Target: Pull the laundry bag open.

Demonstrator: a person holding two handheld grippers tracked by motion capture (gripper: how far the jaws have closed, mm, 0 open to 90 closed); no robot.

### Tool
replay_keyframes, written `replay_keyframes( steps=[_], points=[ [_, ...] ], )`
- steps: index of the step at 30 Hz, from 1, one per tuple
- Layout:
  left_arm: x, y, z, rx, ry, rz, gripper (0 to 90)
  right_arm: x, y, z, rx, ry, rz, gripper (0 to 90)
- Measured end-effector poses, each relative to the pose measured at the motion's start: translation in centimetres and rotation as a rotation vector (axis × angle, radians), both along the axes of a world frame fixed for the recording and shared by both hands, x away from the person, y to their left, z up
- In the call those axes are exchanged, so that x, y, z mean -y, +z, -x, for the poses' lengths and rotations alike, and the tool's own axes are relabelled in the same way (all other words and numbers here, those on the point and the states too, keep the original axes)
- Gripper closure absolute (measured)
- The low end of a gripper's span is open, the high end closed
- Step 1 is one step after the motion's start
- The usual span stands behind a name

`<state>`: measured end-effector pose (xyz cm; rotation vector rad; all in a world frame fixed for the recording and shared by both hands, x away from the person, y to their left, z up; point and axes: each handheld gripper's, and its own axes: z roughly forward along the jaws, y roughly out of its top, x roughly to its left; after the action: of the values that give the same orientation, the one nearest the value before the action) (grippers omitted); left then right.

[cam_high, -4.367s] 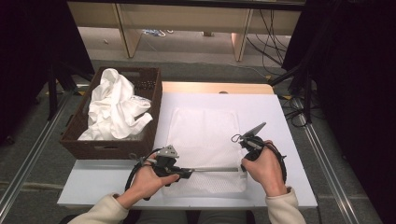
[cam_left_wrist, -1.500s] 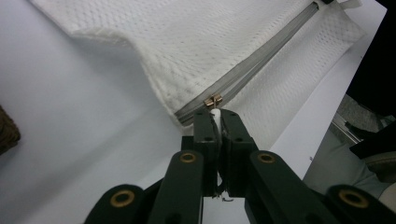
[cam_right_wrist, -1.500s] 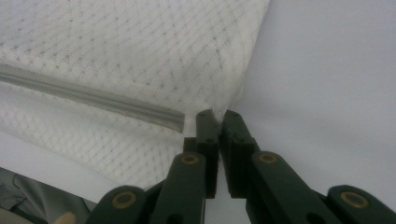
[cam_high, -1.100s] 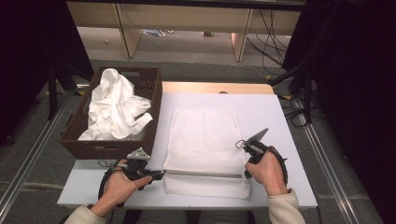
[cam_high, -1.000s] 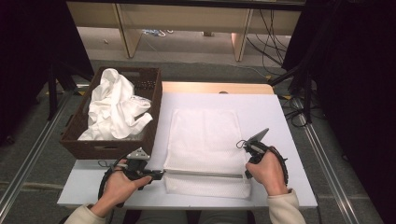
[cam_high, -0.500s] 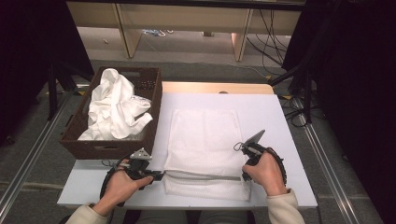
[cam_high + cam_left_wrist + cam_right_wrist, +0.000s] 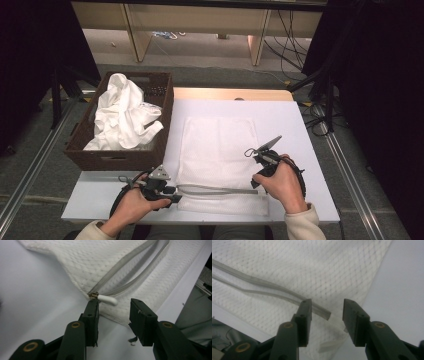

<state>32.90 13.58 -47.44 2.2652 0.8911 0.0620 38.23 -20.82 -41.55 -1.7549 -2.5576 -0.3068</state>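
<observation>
Judging by its weave, we take the white mesh laundry bag [image 7: 220,160] for a light, limp thing with no stiffness of its own: it lies flat on the white table [image 7: 300,125], near our edge, and would sag and fold wherever we lift it. Its zipper [image 7: 215,189] runs across the near end and stands open along its length, the two grey tapes parted in the left gripper view. The zipper pull [image 7: 107,300], a small white tab on a brass slider, sits at the bag's left end; it is the one firm spot, though small and probably slick, so a pinch there would need to be square. At the other end the tape's tail [image 7: 322,311] offers a second hold, thin and flat against the mesh.

Our left gripper [image 7: 113,315] has just been opening; its jaws stand apart with the pull lying between them, the left pad beside the slider, pressing on nothing. Our right gripper [image 7: 327,315] has likewise just been opening, jaws released around the tape's end without gripping it.

Beside the bag, to the left, a dark wicker basket [image 7: 165,130] holds crumpled white cloth [image 7: 122,117], just as soft, which we would bunch rather than lift by an edge.
</observation>
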Motion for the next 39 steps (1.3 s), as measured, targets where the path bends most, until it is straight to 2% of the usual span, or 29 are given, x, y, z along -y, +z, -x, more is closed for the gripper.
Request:
replay_keyframes(
  steps=[1, 5, 6, 8, 9, 10, 11, 12, 13, 14, 15, 17, 18, 19, 20, 21, 22, 23, 24, 26, 27, 29, 31, 32, 34, 36, 37, 38, 39],
  points=[
    [0.1, 0.1, 0.3, 0.024, -0.009, -0.013, 57.7, 0.0, -0.2, -0.2, 0.059, 0.065, -0.003, 54.4],
    [0.4, 0.2, 0.6, 0.037, -0.015, 0.001, 57.4, -0.5, -0.4, -0.1, 0.062, 0.043, -0.007, 54.3],
    [0.4, 0.2, 0.6, 0.040, -0.019, -0.001, 57.4, -0.4, -0.4, -0.2, 0.074, 0.081, 0.003, 54.0],
    [0.5, 0.2, 0.6, 0.056, -0.035, -0.011, 57.0, -0.6, -0.4, -0.2, 0.064, 0.092, 0.013, 54.1],
    [0.5, 0.1, 0.6, 0.058, -0.035, 0.000, 56.8, -1.2, -0.3, 0.0, 0.065, 0.045, 0.002, 54.1],
    [0.5, 0.1, 0.7, 0.057, -0.027, -0.010, 56.8, -1.2, -0.3, 0.0, 0.065, 0.045, 0.002, 54.1],
    [0.4, 0.2, 0.6, 0.065, -0.043, -0.013, 56.8, -1.1, -0.5, -0.2, 0.088, 0.093, 0.014, 54.0],
    [0.4, 0.2, 0.6, 0.060, -0.046, 0.000, 56.6, -1.3, -0.4, -0.1, 0.083, 0.081, 0.009, 53.5],
    [0.5, 0.4, 0.8, 0.082, -0.048, 0.017, 54.6, -1.7, -0.4, -0.1, 0.108, 0.094, 0.007, 51.6],
    [0.5, 0.4, 0.8, 0.082, -0.048, 0.017, 52.8, -1.7, -0.4, -0.1, 0.108, 0.094, 0.007, 51.6],
    [0.5, 0.5, 0.9, 0.106, -0.060, 0.021, 52.8, -1.8, -0.4, 0.0, 0.116, 0.098, -0.014, 50.7],
    [0.6, 0.5, 1.2, 0.148, -0.099, 0.025, 47.3, -2.1, -0.4, -0.1, 0.120, 0.128, -0.008, 49.5],
    [0.7, 0.5, 1.4, 0.174, -0.110, 0.027, 44.2, -2.1, -0.5, -0.1, 0.126, 0.148, -0.031, 48.6],
    [0.8, 0.5, 1.5, 0.198, -0.130, 0.036, 41.8, -2.4, -0.5, 0.0, 0.105, 0.116, -0.032, 48.3],
    [0.7, 0.7, 1.6, 0.215, -0.132, 0.018, 37.4, -2.5, -0.7, 0.0, 0.117, 0.139, -0.026, 47.5],
    [0.8, 0.7, 1.6, 0.216, -0.129, 0.031, 35.8, -2.5, -0.6, 0.0, 0.103, 0.152, -0.024, 47.1],
    [0.7, 0.6, 1.6, 0.229, -0.128, 0.026, 34.3, -2.4, -0.8, -0.1, 0.120, 0.169, -0.024, 46.5],
    [0.7, 0.7, 1.6, 0.228, -0.123, 0.031, 32.1, -2.5, -0.8, -0.1, 0.121, 0.178, -0.030, 46.1],
    [0.6, 0.7, 1.6, 0.232, -0.120, 0.028, 31.2, -2.7, -0.7, 0.0, 0.112, 0.147, -0.021, 46.0],
    [0.4, 0.6, 1.6, 0.228, -0.114, 0.041, 30.0, -2.9, -0.7, 0.0, 0.117, 0.132, -0.030, 45.6],
    [0.3, 0.5, 1.5, 0.226, -0.102, 0.054, 29.4, -2.7, -0.8, -0.2, 0.137, 0.171, -0.054, 45.3],
    [0.2, 0.6, 1.6, 0.229, -0.094, 0.057, 29.1, -2.8, -0.7, -0.1, 0.118, 0.162, -0.046, 45.2],
    [0.1, 0.5, 1.5, 0.220, -0.088, 0.079, 29.0, -2.9, -1.0, -0.2, 0.129, 0.138, -0.046, 45.2],
    [0.0, 0.5, 1.5, 0.226, -0.093, 0.060, 28.7, -2.9, -1.1, -0.4, 0.139, 0.165, -0.044, 45.2],
    [0.0, 0.4, 1.5, 0.222, -0.084, 0.076, 28.8, -2.9, -1.0, -0.4, 0.133, 0.176, -0.054, 45.2],
    [0.0, 0.5, 1.5, 0.230, -0.088, 0.063, 28.8, -3.1, -0.9, -0.4, 0.124, 0.157, -0.049, 45.2],
    [0.0, 0.5, 1.5, 0.229, -0.084, 0.075, 28.8, -3.1, -1.0, -0.4, 0.135, 0.165, -0.031, 45.2],
    [-0.1, 0.5, 1.4, 0.233, -0.096, 0.063, 28.9, -3.2, -1.0, -0.4, 0.139, 0.168, -0.045, 45.2],
    [-0.1, 0.5, 1.4, 0.233, -0.094, 0.065, 28.9, -3.1, -1.0, -0.4, 0.138, 0.178, -0.034, 45.1]
  ],
)
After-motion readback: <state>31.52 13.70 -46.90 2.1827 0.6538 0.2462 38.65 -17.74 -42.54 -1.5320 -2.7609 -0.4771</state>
